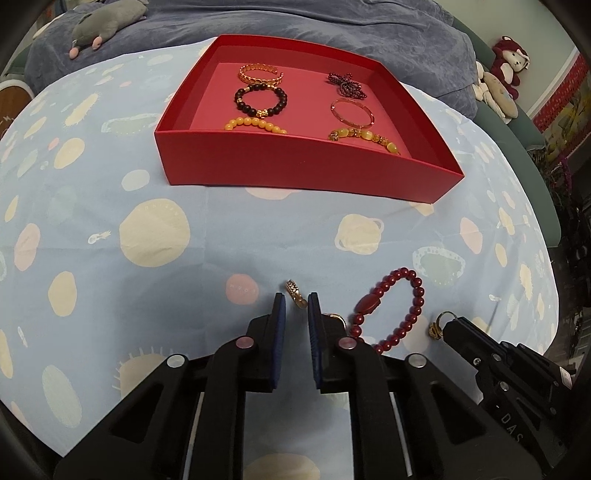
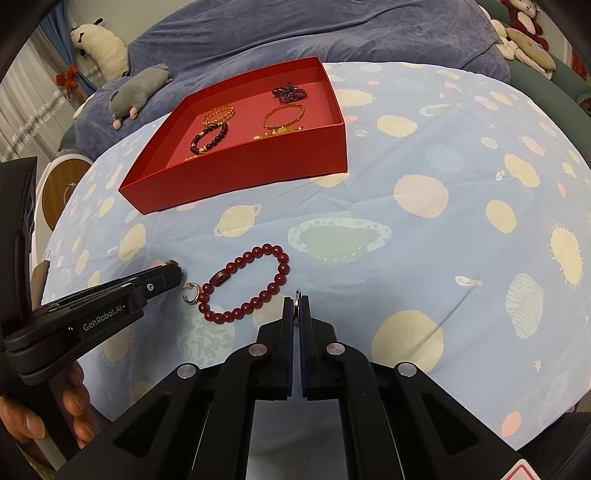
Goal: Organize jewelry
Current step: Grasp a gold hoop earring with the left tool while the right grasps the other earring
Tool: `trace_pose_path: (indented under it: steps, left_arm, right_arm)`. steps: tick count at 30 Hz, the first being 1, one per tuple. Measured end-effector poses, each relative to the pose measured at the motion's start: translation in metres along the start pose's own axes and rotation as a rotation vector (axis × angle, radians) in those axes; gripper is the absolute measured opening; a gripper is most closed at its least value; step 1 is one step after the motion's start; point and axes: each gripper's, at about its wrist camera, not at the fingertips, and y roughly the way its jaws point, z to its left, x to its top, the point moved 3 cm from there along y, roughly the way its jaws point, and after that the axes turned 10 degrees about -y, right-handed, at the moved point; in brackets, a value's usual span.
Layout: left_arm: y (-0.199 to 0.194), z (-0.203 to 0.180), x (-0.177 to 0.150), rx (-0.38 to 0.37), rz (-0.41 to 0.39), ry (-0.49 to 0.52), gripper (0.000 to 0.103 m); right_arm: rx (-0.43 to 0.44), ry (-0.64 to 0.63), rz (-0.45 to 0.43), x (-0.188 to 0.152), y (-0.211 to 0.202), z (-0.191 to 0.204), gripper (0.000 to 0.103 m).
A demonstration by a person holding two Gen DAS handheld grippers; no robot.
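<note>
Left wrist view: a red bead bracelet (image 1: 391,310) lies on the cloth (image 1: 155,236) between the 2 grippers. A hoop earring (image 2: 192,293) lies just beside it, partly hidden behind the left gripper (image 1: 296,301).

The red box (image 1: 295,166) sits farther back, well apart from both grippers, with 6 bracelets inside.

The left gripper points steeply down. Its jaws are narrowed onto a gold ring (image 1: 293,288) at the cloth, with its pads against the ring's sides.

The right gripper (image 2: 297,301) is clamped tight on a small ring (image 2: 297,293) that pokes out past its tips. A hand (image 2: 74,387) grips the left tool's handle.

The cloth is pale blue with planet prints. Behind it lie a dark blue blanket (image 1: 332,29) and a grey plush toy (image 1: 103,26).
</note>
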Motion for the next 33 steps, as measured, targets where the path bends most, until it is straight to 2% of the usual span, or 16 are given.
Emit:
trace_pose_path:
  steps: [4, 17, 33]
  left_arm:
    - [-0.001, 0.005, 0.0, 0.001, -0.005, -0.008, 0.005]
    - [-0.013, 0.021, -0.003, 0.005, -0.024, -0.028, 0.005]
    - [-0.018, 0.019, -0.009, -0.002, -0.027, -0.019, 0.005]
  right_arm:
    - [-0.001, -0.005, -0.002, 0.0, 0.0, 0.001, 0.003]
    - [-0.001, -0.012, -0.017, 0.0, -0.008, 0.005, 0.003]
    - [-0.006, -0.015, -0.027, 0.002, -0.014, 0.004, 0.003]
